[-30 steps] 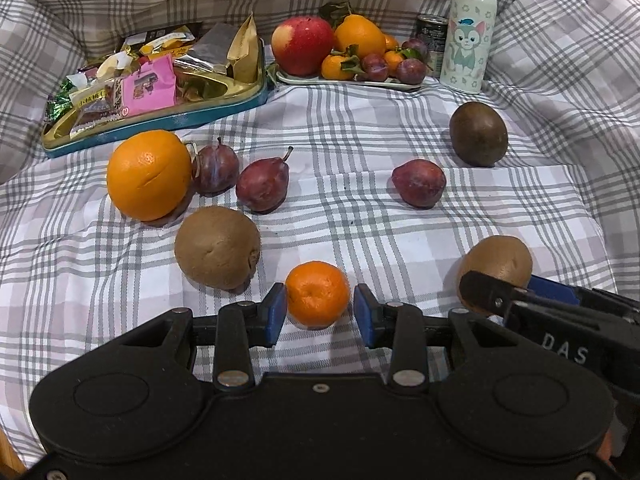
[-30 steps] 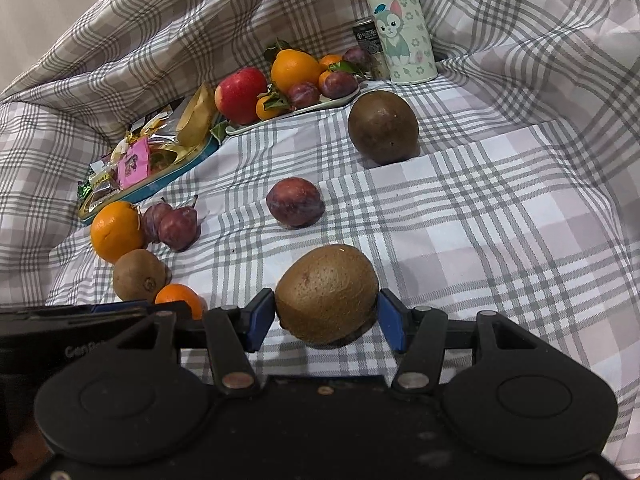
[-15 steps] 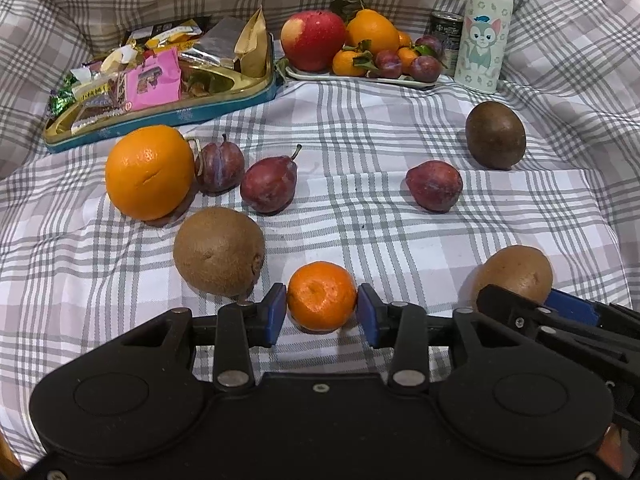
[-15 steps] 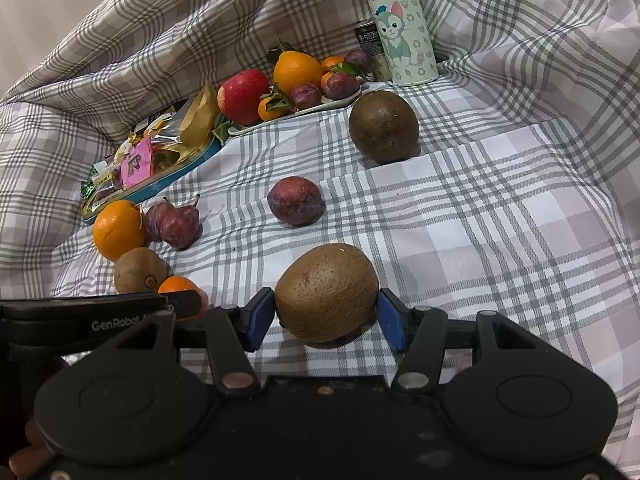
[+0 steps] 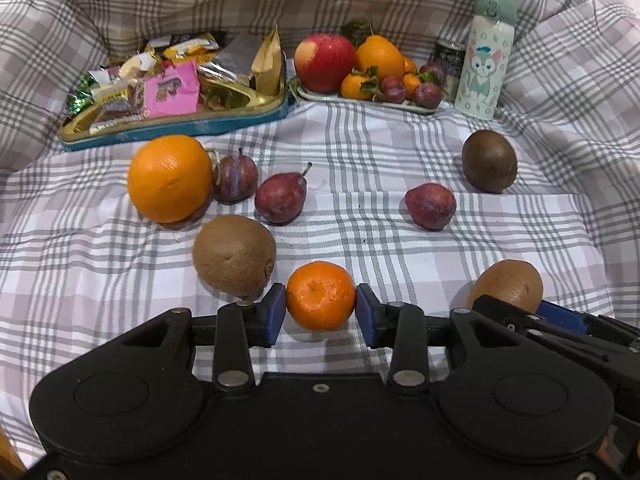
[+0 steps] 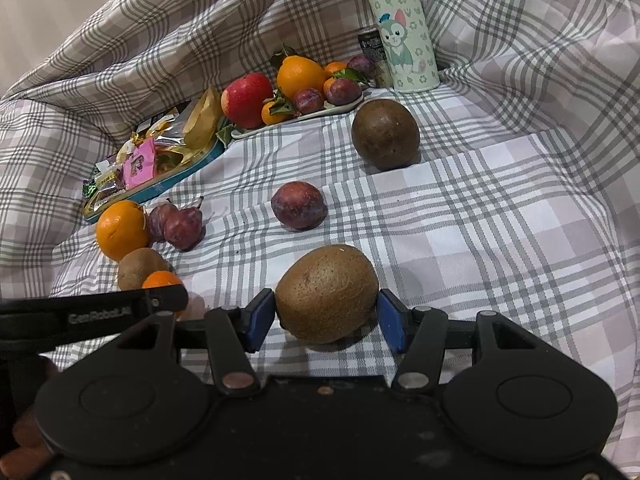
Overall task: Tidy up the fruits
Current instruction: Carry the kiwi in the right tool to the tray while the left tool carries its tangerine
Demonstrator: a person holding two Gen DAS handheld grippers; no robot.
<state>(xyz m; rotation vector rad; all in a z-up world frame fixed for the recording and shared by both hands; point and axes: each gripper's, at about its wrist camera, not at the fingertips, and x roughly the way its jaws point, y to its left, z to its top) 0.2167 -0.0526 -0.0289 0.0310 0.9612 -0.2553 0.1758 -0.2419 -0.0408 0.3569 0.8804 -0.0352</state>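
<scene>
My left gripper (image 5: 321,311) is shut on a small mandarin (image 5: 321,301), lifted a little off the plaid cloth. My right gripper (image 6: 326,314) is shut on a brown kiwi (image 6: 327,292), also just above the cloth. That kiwi shows in the left wrist view (image 5: 508,286) at the right. Loose on the cloth lie a big orange (image 5: 170,178), two dark plums (image 5: 280,198), another kiwi (image 5: 234,255), a third plum (image 5: 431,206) and a dark brown round fruit (image 5: 489,161). A white fruit tray (image 5: 320,95) at the back holds an apple, oranges and plums.
A blue-and-gold snack tin (image 5: 180,130) full of wrappers stands at the back left. A cartoon-cat bottle (image 5: 484,68) and a dark can (image 5: 450,60) stand at the back right. Folds of plaid cloth rise on all far sides.
Both grippers have closed onto their fruits and risen slightly. The mandarin and the kiwi are now pinched between the pads and raised from the cloth.
</scene>
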